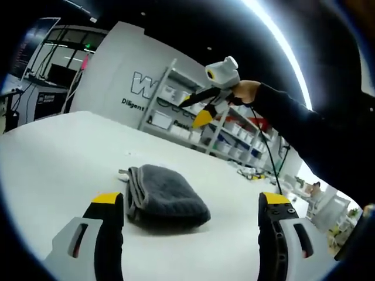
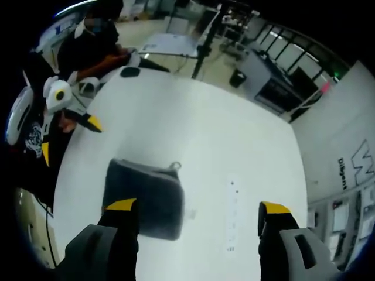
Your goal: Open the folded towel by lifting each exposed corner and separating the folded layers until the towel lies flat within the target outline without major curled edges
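On the white desk (image 1: 53, 152), near its middle: a dark grey towel (image 1: 167, 196), folded into a thick pad, with a small loop tag (image 1: 122, 173) sticking out at 1 corner. No target outline visible on the desk in either view; a few faint marks beside the towel in the right gripper view, too small to read.

Left tool (image 1: 190, 205): jaws wide, holding nothing, low behind the towel, with the towel between and just beyond the 2 yellow tips. Right tool (image 2: 196, 213): also wide and holding nothing, high above the desk, looking down on the towel (image 2: 143, 196), which sits toward its left jaw. Seen from the left gripper view, right tool (image 1: 202, 114) raised well above the towel, held by a hand (image 1: 246, 91) in a dark sleeve. Seen from the right gripper view, left tool (image 2: 88, 123) at the desk edge, apart from the towel.

Step in hand, probably: approach to a first corner, nothing unfolded yet.

Risks from here:
- Pinching all stacked layers at once, so lifting the whole pad instead of peeling 1 layer.
- Grabbing the tag, not the cloth, and dragging the towel across the desk.
- Pulling 1 corner with no second hold, leaving a curled or twisted edge.
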Tool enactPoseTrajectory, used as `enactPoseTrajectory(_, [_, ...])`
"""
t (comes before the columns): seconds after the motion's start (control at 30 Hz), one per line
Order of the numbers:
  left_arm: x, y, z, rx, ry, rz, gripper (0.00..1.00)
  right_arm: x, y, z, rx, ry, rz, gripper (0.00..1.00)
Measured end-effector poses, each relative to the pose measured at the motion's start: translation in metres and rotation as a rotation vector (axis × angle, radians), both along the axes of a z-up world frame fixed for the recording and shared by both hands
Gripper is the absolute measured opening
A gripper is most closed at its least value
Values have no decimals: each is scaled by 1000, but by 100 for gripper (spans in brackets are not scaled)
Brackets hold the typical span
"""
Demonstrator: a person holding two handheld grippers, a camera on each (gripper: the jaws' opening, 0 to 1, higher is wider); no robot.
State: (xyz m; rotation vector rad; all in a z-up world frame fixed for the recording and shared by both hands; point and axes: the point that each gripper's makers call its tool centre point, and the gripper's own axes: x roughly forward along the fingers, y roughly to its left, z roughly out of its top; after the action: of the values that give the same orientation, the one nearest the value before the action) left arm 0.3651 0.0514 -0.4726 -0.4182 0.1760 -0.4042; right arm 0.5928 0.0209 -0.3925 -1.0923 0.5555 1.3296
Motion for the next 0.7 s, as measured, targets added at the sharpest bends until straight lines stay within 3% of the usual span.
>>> enactPoseTrajectory(0.7, [-3, -6, -1, -37, 25, -18, 91, 3, 7, -12, -15, 13, 10, 83])
